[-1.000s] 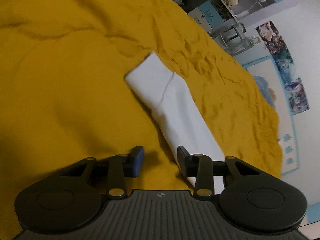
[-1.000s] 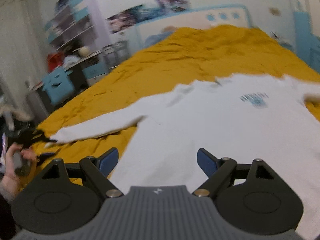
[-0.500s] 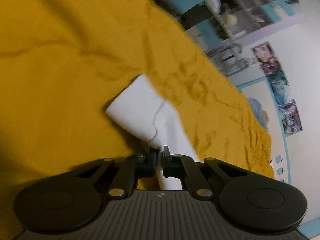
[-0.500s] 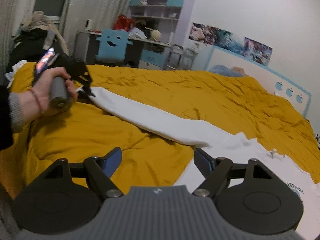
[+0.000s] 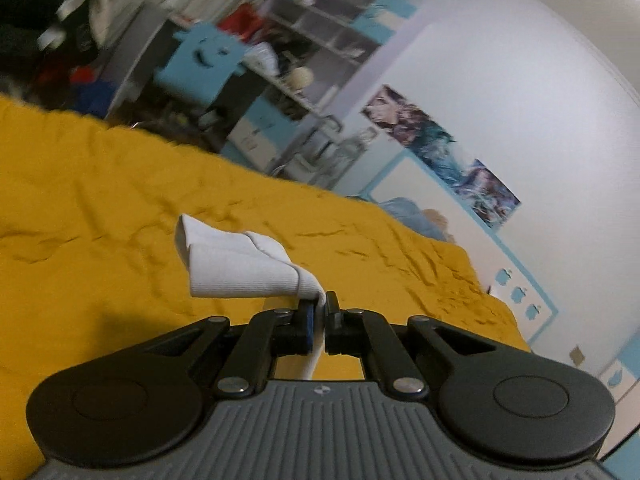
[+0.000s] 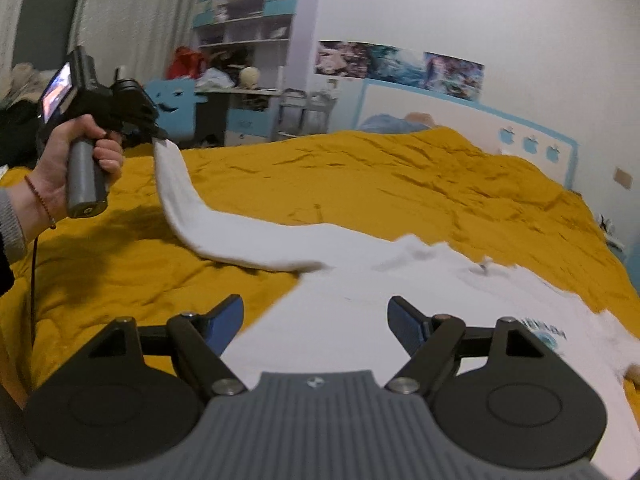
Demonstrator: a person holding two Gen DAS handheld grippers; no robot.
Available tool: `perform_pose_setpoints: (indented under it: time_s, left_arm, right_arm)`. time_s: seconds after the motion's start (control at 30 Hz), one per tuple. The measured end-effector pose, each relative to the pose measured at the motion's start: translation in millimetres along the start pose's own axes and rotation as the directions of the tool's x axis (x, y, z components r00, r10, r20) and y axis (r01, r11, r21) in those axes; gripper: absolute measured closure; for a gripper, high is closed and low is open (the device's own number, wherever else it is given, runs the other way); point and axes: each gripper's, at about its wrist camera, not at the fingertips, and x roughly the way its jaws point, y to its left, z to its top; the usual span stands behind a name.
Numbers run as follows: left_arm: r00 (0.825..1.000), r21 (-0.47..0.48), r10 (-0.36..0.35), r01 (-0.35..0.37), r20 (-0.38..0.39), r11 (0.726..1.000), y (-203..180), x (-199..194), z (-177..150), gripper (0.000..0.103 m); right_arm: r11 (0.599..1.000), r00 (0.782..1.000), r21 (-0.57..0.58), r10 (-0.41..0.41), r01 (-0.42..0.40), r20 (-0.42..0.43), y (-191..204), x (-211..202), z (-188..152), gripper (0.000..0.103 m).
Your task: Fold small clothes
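- across the wide bed (image 6: 380, 184), a mustard-yellow quilted cover lies creased and rumpled, with a white long-sleeved cotton top (image 6: 360, 320) spread flat on it, a small blue printed logo (image 6: 548, 336) on its chest.
- left gripper (image 5: 319, 322): black fingers pinched together on the ribbed white cuff end of the sleeve (image 5: 240, 264), which is raised off the cover, its knit cuff folded over and fanning out ahead of the fingers.
- from the right wrist view, the sleeve (image 6: 224, 236) runs as a soft curved band from the top's shoulder up to the left gripper (image 6: 158, 134), held in a person's hand (image 6: 76, 160) by a grey handle, a beaded bracelet at the wrist.
- right gripper (image 6: 316, 320): blue-padded fingers (image 6: 228, 320) stand wide apart over the top's body, nothing between them; contact with the cloth cannot be told.
- behind the bed are a white headboard with a light-blue border (image 6: 480, 128) and apple shapes, ocean-toned posters (image 6: 400, 64) on the white wall, and blue-and-white shelves (image 6: 248, 20) over a cluttered desk (image 6: 236, 92).
- left wrist view is motion-blurred toward the shelves.
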Motion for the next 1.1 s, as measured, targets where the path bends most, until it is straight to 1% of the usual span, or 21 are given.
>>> perform_pose_setpoints:
  time_s: [0.03,0.1,0.17,0.23,0.3,0.33,0.37,0.4,0.47,0.53,0.57,0.6,0.67,0.7,0.8,0.83,0.87,0.9,0.97,1.03,1.1]
  left_arm:
    - [1.0,0.016,-0.002,0.002,0.005,1.0,-9,3,-1,0.099]
    - [0.999,0.053,-0.045,0.044,0.014,0.998,-25,1,-6,0.099]
    - [0.997,0.056,-0.075,0.075,0.012,0.996,-38,-1,-10,0.099]
    - [0.996,0.06,-0.084,0.084,0.005,0.995,-49,1,-12,0.099]
    - [0.995,0.089,-0.094,0.092,0.02,0.992,-58,2,-13,0.099]
    - [0.995,0.104,-0.093,0.089,0.032,0.991,-60,2,-14,0.099]
    - [0.995,0.11,-0.089,0.084,0.044,0.99,-63,2,-16,0.099]
    - [0.995,0.113,-0.087,0.081,0.05,0.99,-64,3,-16,0.099]
    - [0.995,0.124,-0.082,0.074,0.062,0.99,-65,5,-15,0.099]
    - [0.994,0.126,-0.083,0.074,0.075,0.989,-65,7,-13,0.099]
    - [0.993,0.126,-0.087,0.076,0.082,0.989,-65,8,-12,0.099]
    - [0.992,0.125,-0.09,0.079,0.086,0.989,-64,8,-11,0.099]
    - [0.991,0.123,-0.098,0.087,0.087,0.989,-62,8,-9,0.099]
    - [0.991,0.124,-0.1,0.088,0.09,0.988,-60,7,-8,0.099]
    - [0.988,0.129,-0.094,0.078,0.119,0.989,-56,-3,-5,0.099]
    - [0.987,0.129,-0.093,0.076,0.132,0.989,-55,-7,-4,0.099]
    - [0.984,0.127,-0.091,0.072,0.151,0.989,-52,-12,-2,0.099]
    - [0.981,0.127,-0.088,0.066,0.172,0.99,-50,-16,0,0.099]
    - [0.977,0.11,-0.079,0.057,0.199,0.992,-45,-25,3,0.099]
    - [0.973,0.074,-0.07,0.055,0.222,0.996,-40,-33,8,0.099]
    - [0.966,0.041,-0.087,0.079,0.242,0.996,-37,-38,13,0.099]
  right_arm:
    - [1.0,1.0,0.018,-0.007,0.007,-0.006,-8,-2,-2,0.028]
    - [0.999,1.0,0.037,-0.018,0.018,-0.017,-22,-8,-5,0.028]
    - [0.999,1.0,0.044,-0.023,0.024,-0.016,-35,-11,-4,0.028]
    - [0.999,1.0,0.051,-0.005,0.006,-0.01,-50,-9,1,0.036]
    - [0.998,0.999,0.032,0.047,-0.048,0.026,-67,3,8,0.073]
    - [0.998,0.998,0.008,0.067,-0.067,0.02,-75,16,13,0.079]
    - [0.996,0.996,-0.014,0.086,-0.086,-0.011,-85,34,19,0.093]
    - [0.995,0.994,-0.02,0.098,-0.099,-0.038,-93,53,25,0.103]
    - [0.993,0.989,-0.004,0.12,-0.12,-0.081,-109,91,36,0.103]
    - [0.993,0.986,0.046,0.116,-0.112,-0.121,-123,134,49,0.103]
    - [0.99,0.984,0.089,0.124,-0.113,-0.13,-130,154,56,0.097]
    - [0.985,0.983,0.134,0.13,-0.113,-0.128,-135,172,62,0.082]
    - [0.968,0.982,0.23,0.13,-0.097,-0.134,-143,210,71,0.062]
    - [0.962,0.982,0.26,0.125,-0.086,-0.139,-145,230,74,0.061]
    - [0.964,0.979,0.265,0.073,-0.02,-0.191,-147,286,83,0.063]
    - [0.954,0.975,0.299,0.071,-0.005,-0.21,-151,302,83,0.07]
    - [0.934,0.969,0.357,0.097,-0.011,-0.226,-156,319,82,0.094]
    - [0.904,0.962,0.427,0.139,-0.025,-0.236,-163,337,81,0.103]
    - [0.863,0.954,0.504,0.167,-0.019,-0.249,-168,364,77,0.103]
    - [0.877,0.942,0.479,0.129,0.037,-0.309,-164,388,72,0.103]
    - [0.874,0.932,0.478,0.099,0.086,-0.348,-161,410,63,0.103]
